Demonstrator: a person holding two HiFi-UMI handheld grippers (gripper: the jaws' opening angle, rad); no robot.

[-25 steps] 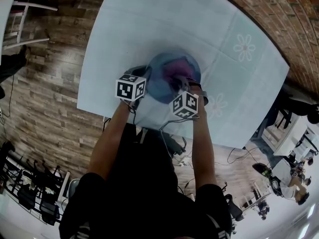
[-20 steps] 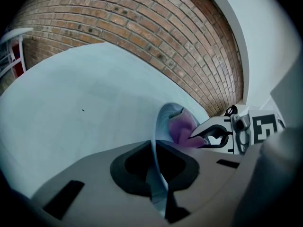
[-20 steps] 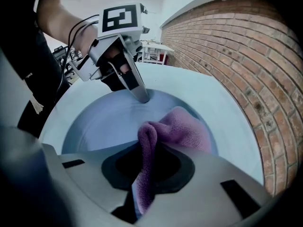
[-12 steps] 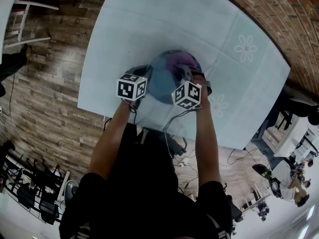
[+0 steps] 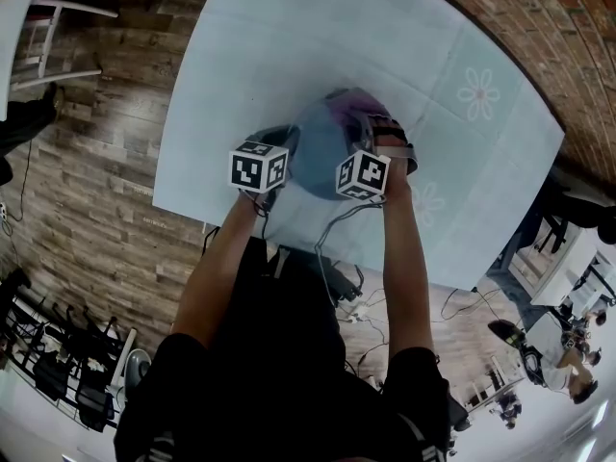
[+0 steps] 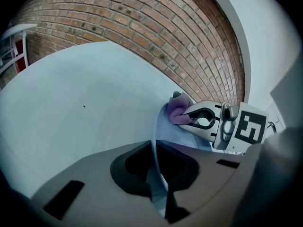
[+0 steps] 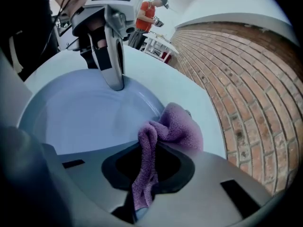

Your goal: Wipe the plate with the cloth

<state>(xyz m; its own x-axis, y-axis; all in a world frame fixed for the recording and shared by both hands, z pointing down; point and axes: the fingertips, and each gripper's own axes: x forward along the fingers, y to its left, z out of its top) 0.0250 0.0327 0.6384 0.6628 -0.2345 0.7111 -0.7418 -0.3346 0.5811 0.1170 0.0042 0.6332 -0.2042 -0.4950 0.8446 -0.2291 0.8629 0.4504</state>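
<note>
A blue plate (image 5: 313, 157) lies on the pale table (image 5: 289, 37) in front of me. My left gripper (image 5: 285, 142) is shut on the plate's left rim; in the left gripper view the rim (image 6: 156, 155) runs edge-on between its jaws. My right gripper (image 5: 373, 128) is shut on a purple cloth (image 5: 350, 107) and presses it on the plate's far right edge. In the right gripper view the cloth (image 7: 165, 129) hangs bunched from the jaws over the plate (image 7: 75, 117), and the left gripper (image 7: 113, 74) clamps the opposite rim. The right gripper (image 6: 182, 116) with the cloth (image 6: 175, 110) also shows in the left gripper view.
The table's covering has flower prints (image 5: 478, 92) toward the right. A brick surface (image 7: 255, 89) borders the table's far side. A person in an orange shirt (image 7: 147, 13) stands in the background near white furniture (image 7: 158, 44). Wood flooring (image 5: 87, 181) lies left of the table.
My right gripper has slid the purple cloth from the plate's middle out to its far right edge and rolled a little. The left gripper has kept its hold on the rim.
</note>
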